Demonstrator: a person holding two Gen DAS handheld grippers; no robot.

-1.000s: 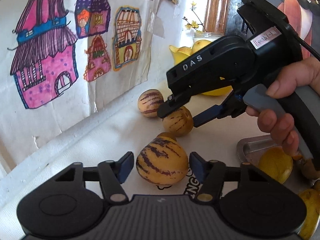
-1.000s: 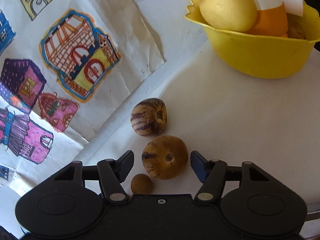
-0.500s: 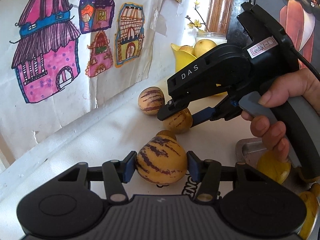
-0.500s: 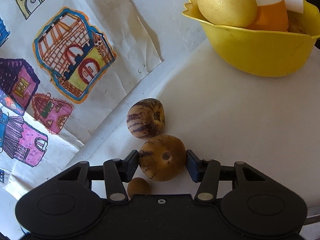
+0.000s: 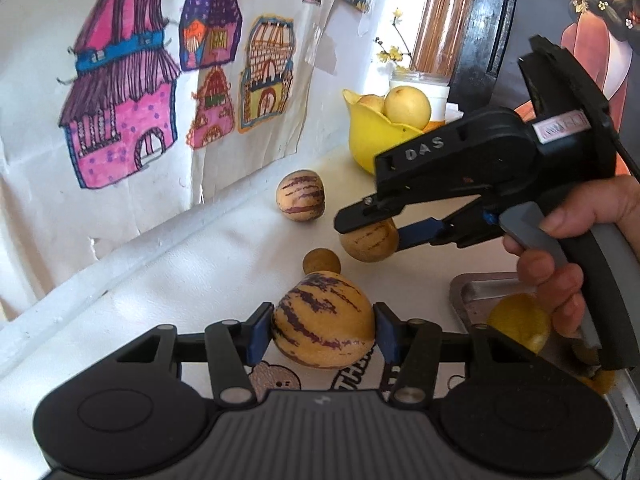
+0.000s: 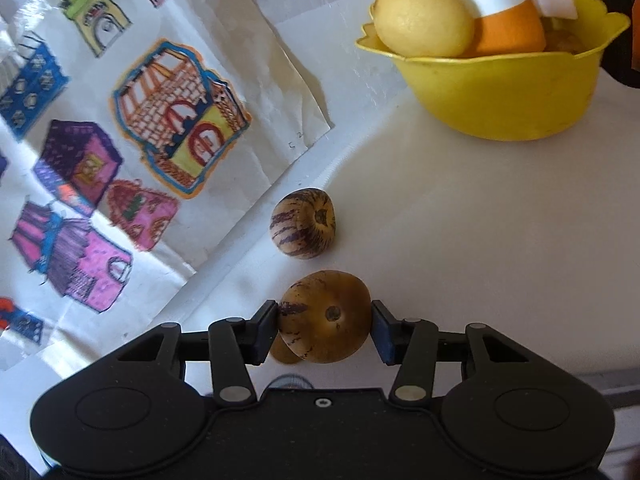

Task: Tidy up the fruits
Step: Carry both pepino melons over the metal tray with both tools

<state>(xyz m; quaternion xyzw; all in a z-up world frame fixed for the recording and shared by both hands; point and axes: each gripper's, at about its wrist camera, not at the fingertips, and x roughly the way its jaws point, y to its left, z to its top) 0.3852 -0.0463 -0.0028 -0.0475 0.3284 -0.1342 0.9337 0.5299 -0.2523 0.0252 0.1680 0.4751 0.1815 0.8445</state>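
**Yellow striped fruits, one clamped in each gripper**

Purple-striped fruit (image 5: 324, 320) sits clamped in my left gripper (image 5: 323, 332). My right gripper (image 6: 325, 326), jaws closing, presses the browner fruit (image 6: 325, 316). I hold both sideways, probably for the yellow bowl (image 6: 500, 92).

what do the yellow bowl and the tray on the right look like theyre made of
Yellow bowl: probably plastic, with an even opaque colour, a soft sheen and a thin scalloped rim. Tray: looks like metal, grey and brushed, with a rolled rim catching dull light; only one corner shows.
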